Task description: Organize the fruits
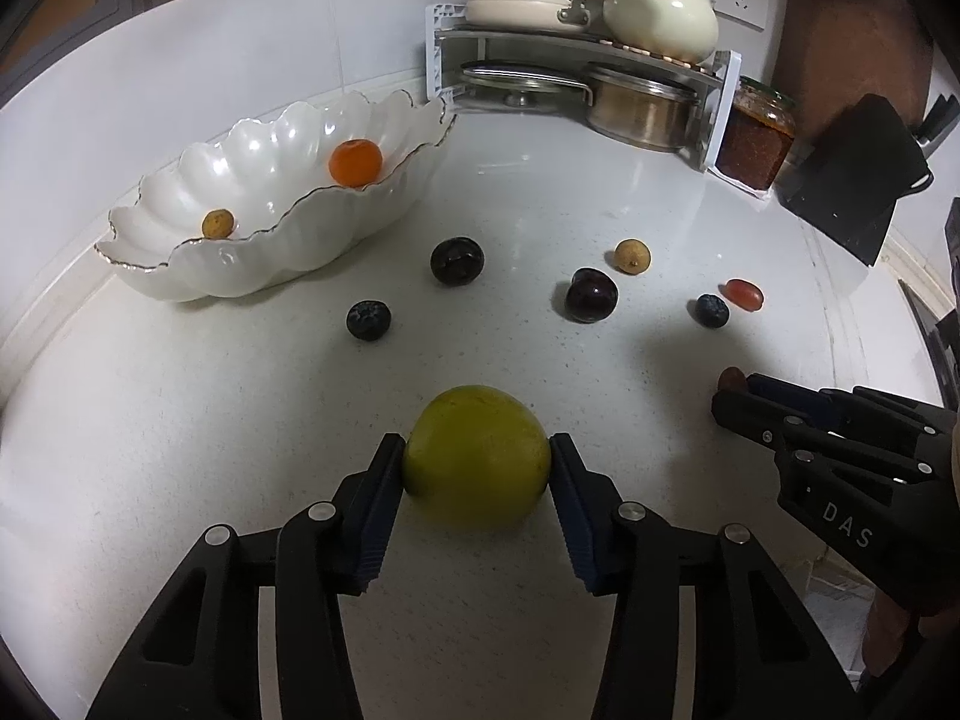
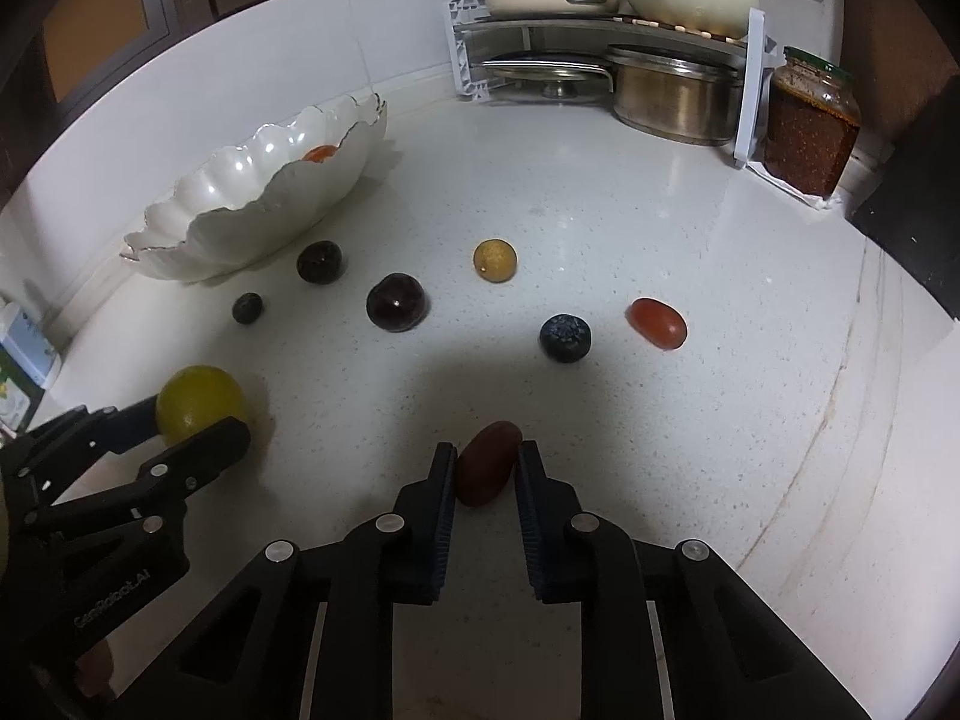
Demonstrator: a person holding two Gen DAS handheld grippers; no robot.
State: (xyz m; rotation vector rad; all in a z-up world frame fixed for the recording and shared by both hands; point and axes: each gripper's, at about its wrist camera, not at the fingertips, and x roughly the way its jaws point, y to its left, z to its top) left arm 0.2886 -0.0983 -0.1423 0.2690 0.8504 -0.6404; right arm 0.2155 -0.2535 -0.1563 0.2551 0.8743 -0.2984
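On the white counter, a round green fruit [image 1: 480,480] sits between the pads of my left gripper [image 1: 475,447], which press on both its sides. My right gripper [image 2: 487,450] is shut on a small dark red oval fruit [image 2: 489,471] that rests on the counter. At the back left, a white scalloped bowl [image 1: 270,264] holds an orange [image 1: 355,162] and a small tan fruit [image 1: 217,223]. Loose fruit lies between the bowl and the grippers: two dark plums [image 1: 457,261] [image 1: 591,294], two blueberries [image 1: 368,320] [image 1: 712,310], a tan longan [image 1: 632,255] and a red oval fruit [image 1: 744,293].
A corner rack [image 1: 576,42] with pots and lids stands at the back. Beside it are a jar of red paste [image 1: 756,138] and a black block [image 1: 852,162]. A carton [image 2: 24,348] stands at the far left by the wall.
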